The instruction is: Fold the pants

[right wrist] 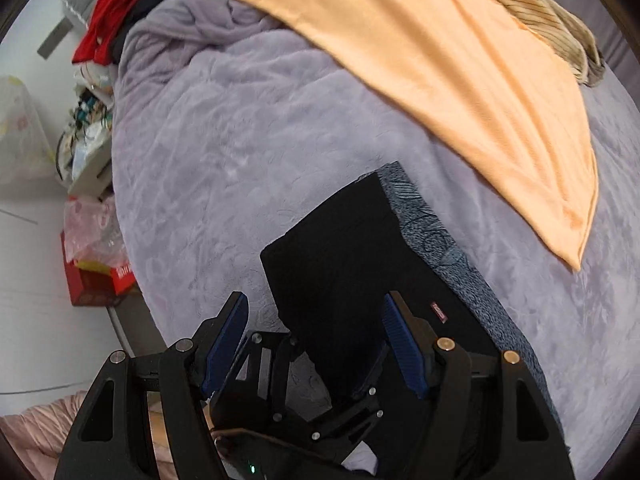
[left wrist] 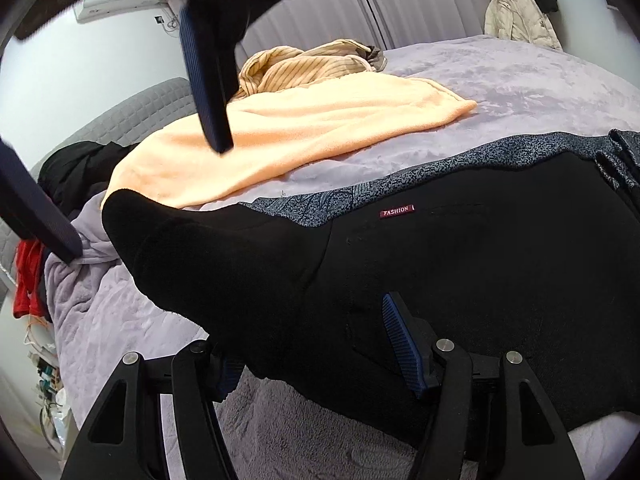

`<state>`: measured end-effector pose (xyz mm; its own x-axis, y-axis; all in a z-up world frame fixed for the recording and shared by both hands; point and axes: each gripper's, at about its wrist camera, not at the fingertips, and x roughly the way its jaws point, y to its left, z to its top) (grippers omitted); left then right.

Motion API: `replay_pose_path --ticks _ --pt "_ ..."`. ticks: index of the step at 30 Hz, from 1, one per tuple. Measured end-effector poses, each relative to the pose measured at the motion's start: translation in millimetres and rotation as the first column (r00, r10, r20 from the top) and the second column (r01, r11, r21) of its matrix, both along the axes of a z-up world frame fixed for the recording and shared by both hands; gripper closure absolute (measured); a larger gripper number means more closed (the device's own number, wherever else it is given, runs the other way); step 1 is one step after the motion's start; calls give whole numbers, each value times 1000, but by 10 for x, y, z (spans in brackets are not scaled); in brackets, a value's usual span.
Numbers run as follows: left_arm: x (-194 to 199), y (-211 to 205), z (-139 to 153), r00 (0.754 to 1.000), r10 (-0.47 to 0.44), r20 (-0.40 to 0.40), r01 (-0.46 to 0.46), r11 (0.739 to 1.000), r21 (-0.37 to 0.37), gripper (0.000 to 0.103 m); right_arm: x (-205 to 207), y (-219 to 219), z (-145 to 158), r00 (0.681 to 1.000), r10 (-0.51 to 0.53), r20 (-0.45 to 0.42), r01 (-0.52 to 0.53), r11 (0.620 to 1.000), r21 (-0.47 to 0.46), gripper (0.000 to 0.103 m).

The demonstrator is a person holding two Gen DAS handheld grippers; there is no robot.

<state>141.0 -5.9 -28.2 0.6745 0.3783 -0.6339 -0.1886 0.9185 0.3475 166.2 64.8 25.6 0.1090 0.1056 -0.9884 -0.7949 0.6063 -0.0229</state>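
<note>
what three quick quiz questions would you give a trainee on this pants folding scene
1. True or false: the orange cloth lies on top of the black pants.
2. Which gripper is shut on the pants? A left, B right, C both.
3. Fill in: the red label on the pants reads ____.
Key: 1 false, they lie apart; 2 A, the left gripper; 3 FASHION.

Left gripper (left wrist: 320, 344): black arms, blue ribbed pads, shiny round screws. Right gripper (right wrist: 316, 340): same black, blue pads.
</note>
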Motion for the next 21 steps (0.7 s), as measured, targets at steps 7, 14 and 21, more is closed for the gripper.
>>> replay_pose_path --ticks 7,14,21 --pt "-20 14 0 1000 -13 7 13 1000 -16 39 111 199 -366 998 51 -41 -55 992 -111 77" --pt "-182 -240 221 993 -100 66 99 995 24 39 202 -372 224 998 -59 -18 61 989 134 80" --pt "-381 -452 693 962 -217 167 231 971 -67 39 163 -1214 755 985 -135 -105 167 889 427 80"
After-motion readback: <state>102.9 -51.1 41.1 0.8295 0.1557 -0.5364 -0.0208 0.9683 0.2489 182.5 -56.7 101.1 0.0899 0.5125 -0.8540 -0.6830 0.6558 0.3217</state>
